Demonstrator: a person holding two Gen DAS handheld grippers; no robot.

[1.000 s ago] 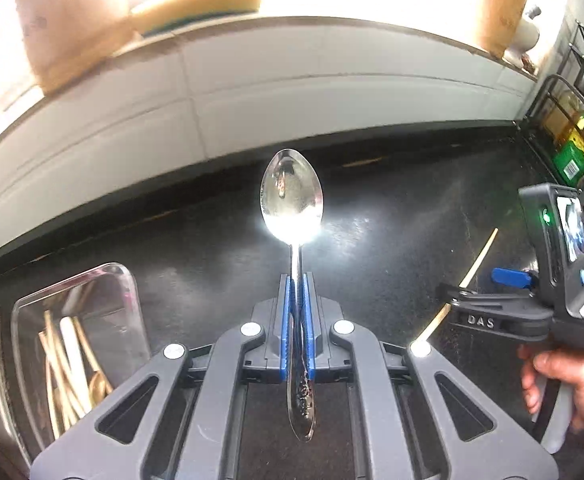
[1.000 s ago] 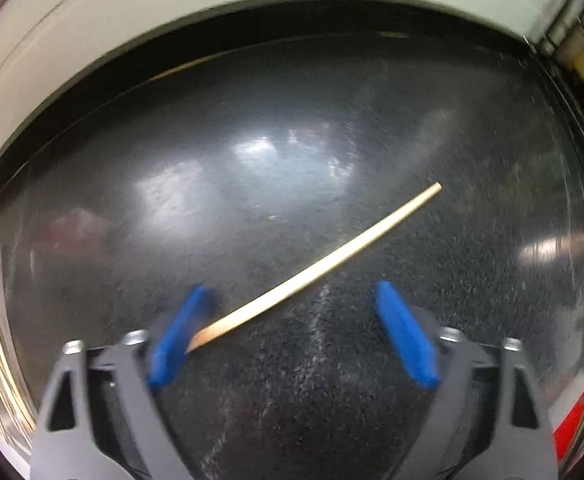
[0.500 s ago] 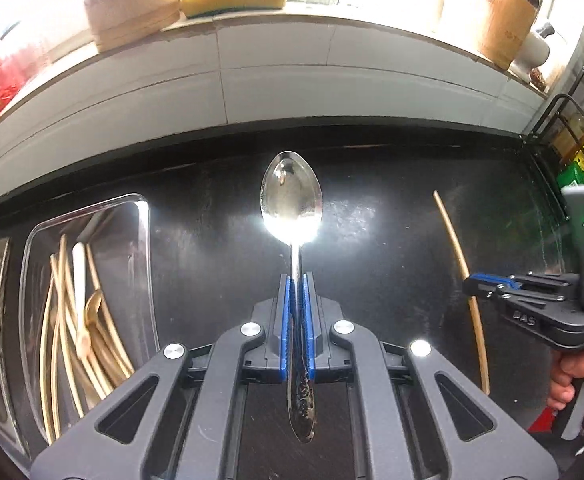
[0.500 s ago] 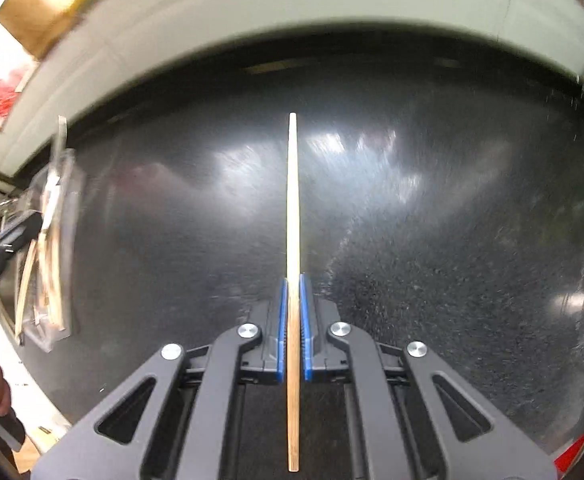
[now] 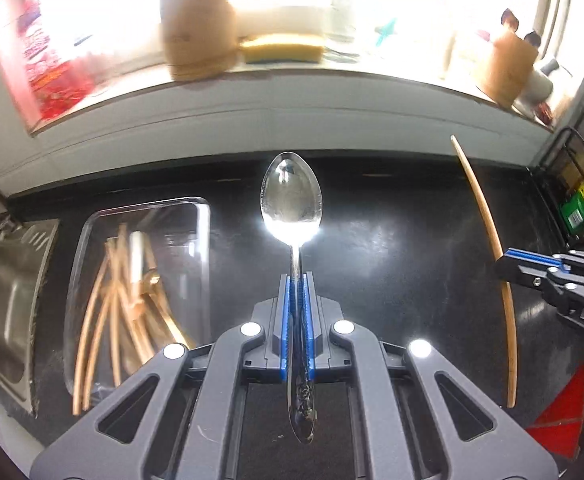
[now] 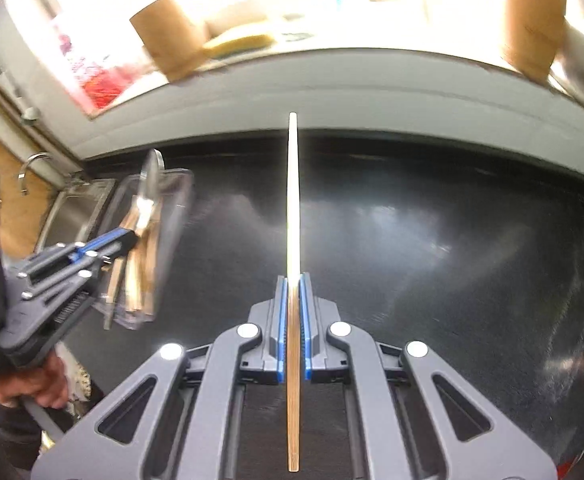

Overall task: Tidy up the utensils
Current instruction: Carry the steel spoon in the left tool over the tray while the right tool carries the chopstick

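My left gripper (image 5: 297, 280) is shut on the handle of a metal spoon (image 5: 291, 200), bowl pointing away above the black counter. My right gripper (image 6: 293, 282) is shut on a long wooden chopstick (image 6: 293, 200) that sticks straight out ahead. In the left wrist view the right gripper (image 5: 510, 260) enters from the right with the chopstick (image 5: 488, 216). In the right wrist view the left gripper (image 6: 126, 238) holds the spoon (image 6: 152, 172) over a clear plastic tray (image 5: 198, 240) with several wooden utensils inside.
A steel sink (image 5: 0, 292) lies left of the tray. A white tiled backsplash runs behind the counter (image 5: 412, 240), with a shelf carrying brown cups (image 5: 196, 24) and a yellow sponge (image 5: 280, 48). A wire rack (image 5: 580, 196) with bottles stands at the right.
The right gripper closed on the chopstick that lay on the counter and lifted it. The left gripper rose with the spoon, bringing the tray and sink further into view.
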